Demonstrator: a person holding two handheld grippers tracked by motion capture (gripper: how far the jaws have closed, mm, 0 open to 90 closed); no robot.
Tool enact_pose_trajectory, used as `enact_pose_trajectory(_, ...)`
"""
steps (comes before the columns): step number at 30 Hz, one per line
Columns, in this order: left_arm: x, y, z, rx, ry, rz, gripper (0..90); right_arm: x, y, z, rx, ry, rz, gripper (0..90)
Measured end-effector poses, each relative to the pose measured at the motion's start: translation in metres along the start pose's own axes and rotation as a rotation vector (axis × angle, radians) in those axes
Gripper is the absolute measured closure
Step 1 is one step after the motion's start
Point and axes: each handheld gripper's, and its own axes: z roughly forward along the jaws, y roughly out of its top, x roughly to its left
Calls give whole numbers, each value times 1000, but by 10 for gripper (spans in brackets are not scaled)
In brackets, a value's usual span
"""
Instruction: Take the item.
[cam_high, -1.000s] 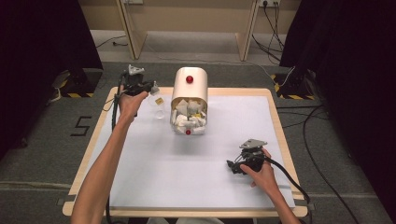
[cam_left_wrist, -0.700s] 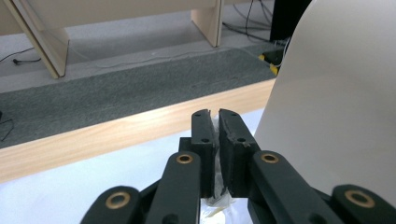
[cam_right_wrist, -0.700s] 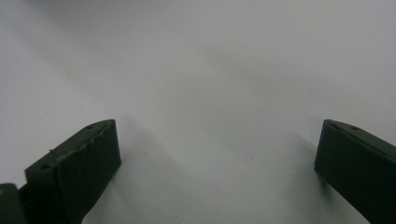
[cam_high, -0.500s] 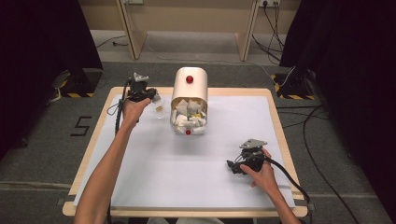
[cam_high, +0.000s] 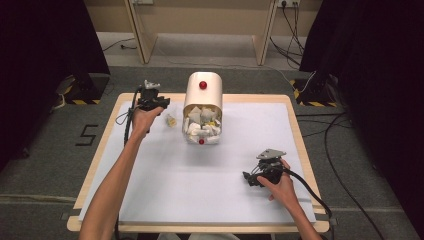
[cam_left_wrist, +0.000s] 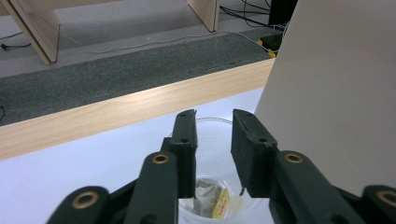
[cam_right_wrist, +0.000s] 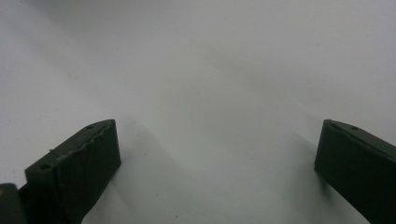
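While the left gripper (cam_left_wrist: 212, 154) just parted its jaws around the cup (cam_left_wrist: 212, 140) (seemingly unpinched), right gripper (cam_right_wrist: 217, 154) gapes.

The place looked like a lab set up for recording. A wooden table (cam_high: 295, 131) with a white sheet (cam_high: 200, 185) stood on grey carpet (cam_high: 50, 150), flanked by black curtains (cam_high: 45, 45) on both sides. Cables (cam_high: 345, 185) ran across the floor to wall sockets (cam_high: 287, 3). Yellow-and-black hazard tape (cam_high: 75, 101) marked stand bases beside the table, and a taped "5" (cam_high: 86, 135) lay on the carpet at its left.
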Motion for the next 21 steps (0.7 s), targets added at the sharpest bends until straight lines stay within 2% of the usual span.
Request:
enact_pose_trajectory(5, 3, -1, -5, 10, -15, -17, 563, 0, 0, 0, 0, 0, 0, 6)
enact_pose_trajectory(8, 7, -1, -10, 12, -24, -44, 518, 0, 0, 0, 0, 0, 0, 6)
enact_pose_trajectory(10, 9, -1, -13, 26, -38, -62, 443, 0, 0, 0, 1, 1, 0, 5)
enact_pose_trajectory(11, 9, -2, -14, 37, -43, -60, 443, 0, 0, 0, 1, 1, 0, 5)
enact_pose_trajectory(12, 10, -2, -16, 53, -49, -59, 399, 0, 0, 0, 1, 0, 1, 6)
enact_pose_trajectory(14, 10, -3, -17, 60, -57, -65, 380, 0, 0, 0, 0, 0, 0, 6)
enact_pose_trajectory(16, 10, -5, -21, 72, -82, -72, 336, 0, 0, 0, 1, 1, 1, 6)
enact_pose_trajectory(19, 8, -8, -25, 85, -90, -74, 294, 0, 0, 0, 0, 0, 0, 6)
enact_pose_trajectory(21, 7, -9, -26, 99, -81, -68, 199, 0, 0, 0, 1, 1, 0, 5)
